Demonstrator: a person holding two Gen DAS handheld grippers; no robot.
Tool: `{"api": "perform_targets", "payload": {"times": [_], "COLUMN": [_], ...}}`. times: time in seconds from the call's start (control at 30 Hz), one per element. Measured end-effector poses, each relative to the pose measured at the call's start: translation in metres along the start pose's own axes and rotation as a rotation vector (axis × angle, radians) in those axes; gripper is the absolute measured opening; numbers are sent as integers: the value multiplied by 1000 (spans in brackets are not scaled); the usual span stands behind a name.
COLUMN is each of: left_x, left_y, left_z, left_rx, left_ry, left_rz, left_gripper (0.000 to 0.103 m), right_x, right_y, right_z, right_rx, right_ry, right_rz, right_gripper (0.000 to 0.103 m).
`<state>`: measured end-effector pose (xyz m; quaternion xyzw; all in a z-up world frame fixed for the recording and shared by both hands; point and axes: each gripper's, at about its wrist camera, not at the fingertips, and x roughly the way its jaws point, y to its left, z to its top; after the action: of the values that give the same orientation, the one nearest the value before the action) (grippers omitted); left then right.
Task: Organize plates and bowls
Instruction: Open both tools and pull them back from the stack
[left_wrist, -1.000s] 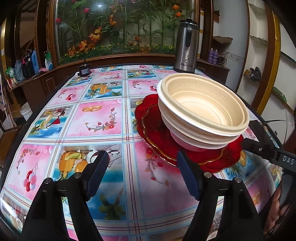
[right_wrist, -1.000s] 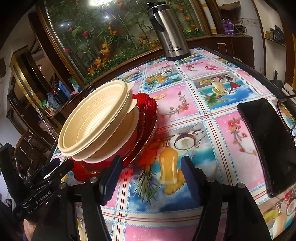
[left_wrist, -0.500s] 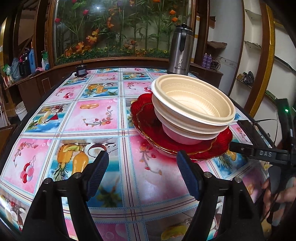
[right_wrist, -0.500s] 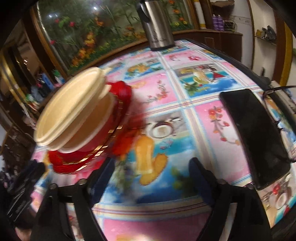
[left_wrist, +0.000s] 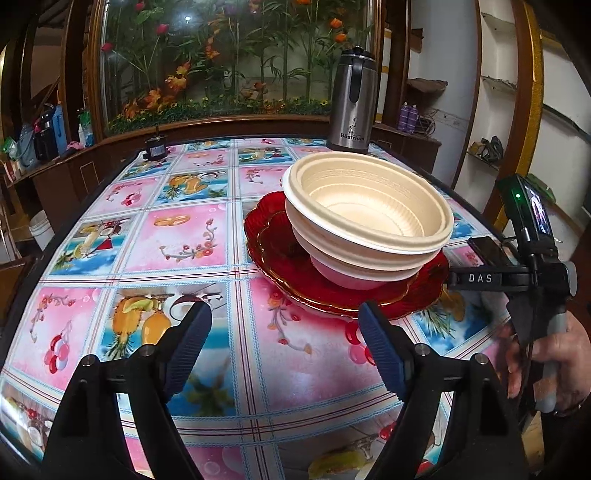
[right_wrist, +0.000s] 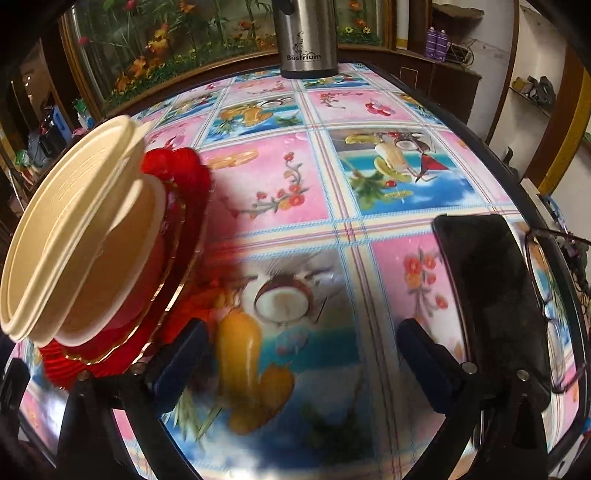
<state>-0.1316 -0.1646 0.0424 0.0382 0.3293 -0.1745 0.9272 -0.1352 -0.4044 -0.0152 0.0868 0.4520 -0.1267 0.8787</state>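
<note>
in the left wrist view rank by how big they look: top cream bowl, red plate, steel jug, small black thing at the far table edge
1. red plate, slightly wider than the bowl
2. top cream bowl
3. steel jug, farther away, so its true size is unsure
4. small black thing, also far

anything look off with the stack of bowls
Yes: the cream bowls sit tilted and off-centre on the red plates, their rim overhanging toward the phone. Nothing looks spilled or broken.

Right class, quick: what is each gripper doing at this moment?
Left gripper: jaws opening, nothing between them.
Right gripper: jaws opening wide, nothing between them.
</note>
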Motion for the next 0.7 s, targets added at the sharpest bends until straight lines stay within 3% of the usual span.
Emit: {"api": "perform_targets", "payload": {"times": [0.2,0.53,0.7], "left_x": [-8,-31,-45], "left_y": [3,-2,-7], "left_z": [6,18,26], "left_rx": [-11,69,83], "left_ry": [-30,-74,-95], "left_rz": [14,63,43], "left_gripper": [83,86,86], "right_x": [10,18,19], "right_y": [-5,-4,-4], "right_z": [12,18,19], "right_rx": [-38,-88,-88], "right_ry": [-11,-65,-65], "right_rz": [-74,-45,-45], "right_gripper": [103,103,103]}}
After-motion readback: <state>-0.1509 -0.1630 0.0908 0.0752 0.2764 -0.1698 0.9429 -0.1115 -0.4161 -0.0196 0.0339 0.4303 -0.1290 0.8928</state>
